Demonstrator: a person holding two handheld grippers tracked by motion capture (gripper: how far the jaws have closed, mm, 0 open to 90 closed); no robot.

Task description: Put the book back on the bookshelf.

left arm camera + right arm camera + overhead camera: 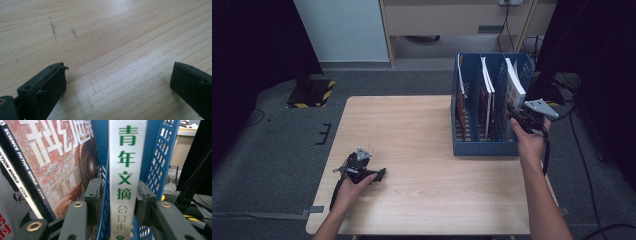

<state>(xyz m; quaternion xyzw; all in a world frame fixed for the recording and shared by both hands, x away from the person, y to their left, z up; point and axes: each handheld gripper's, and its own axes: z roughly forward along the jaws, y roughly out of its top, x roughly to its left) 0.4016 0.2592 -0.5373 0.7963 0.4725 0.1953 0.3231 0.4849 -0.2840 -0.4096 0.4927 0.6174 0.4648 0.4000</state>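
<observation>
A: What are we doing with the right gripper (518,119) now?

B: We are reaching into the blue file rack (484,147) at the far right of the counter (422,150). The jaws are standing on both sides of the white-spined book (127,170) in the rightmost compartment. In the right gripper view they look pressed on the spine, with the rack's divider wall also near the left jaw.

A: So the book is still inside?

B: Yes, it is standing upright in its slot. We are judging that the grip is only just made and the pulling out is not yet done. The magazine (60,165) in the next compartment is staying untouched.

A: And the left gripper (362,170)?

B: It is resting low over the bare counter, jaws spread wide, holding nothing.
</observation>
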